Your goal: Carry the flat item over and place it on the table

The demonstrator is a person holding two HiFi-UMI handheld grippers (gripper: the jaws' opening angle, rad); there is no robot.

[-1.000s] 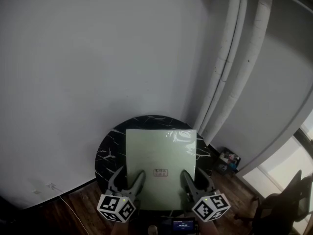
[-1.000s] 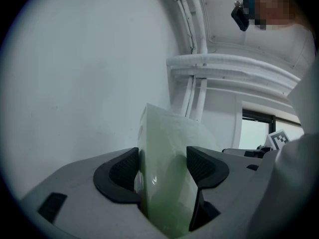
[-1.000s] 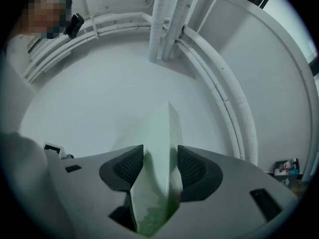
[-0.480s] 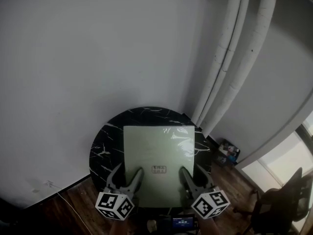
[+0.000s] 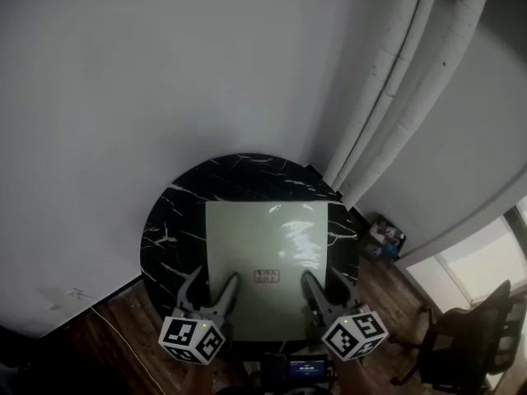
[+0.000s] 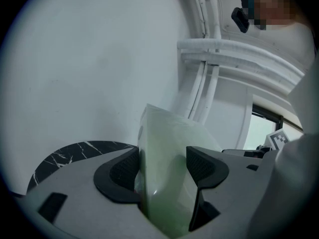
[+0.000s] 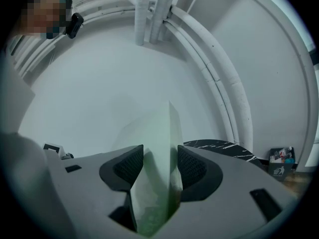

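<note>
A pale green flat item (image 5: 268, 249), wrapped in glossy plastic, lies level over the round black marble table (image 5: 169, 225) in the head view. My left gripper (image 5: 212, 285) is shut on its near left edge. The right gripper (image 5: 324, 282) is shut on its near right edge. In the left gripper view the flat item (image 6: 167, 148) stands edge-on between the left gripper's (image 6: 162, 166) dark pads, with the table (image 6: 70, 153) behind. In the right gripper view the flat item (image 7: 159, 133) is pinched in the right gripper (image 7: 159, 166). Whether the item touches the tabletop is hidden.
White wall behind the table. White pipes (image 5: 395, 97) run down the corner at right. A small bin (image 5: 385, 241) sits on the wooden floor beside the table, a dark chair (image 5: 465, 336) at the lower right. A cable (image 5: 107, 315) lies on the floor at left.
Both grippers have carried the flat item farther over the table. The table has slid up and left in the head view, and more of its far rim shows around the item.
</note>
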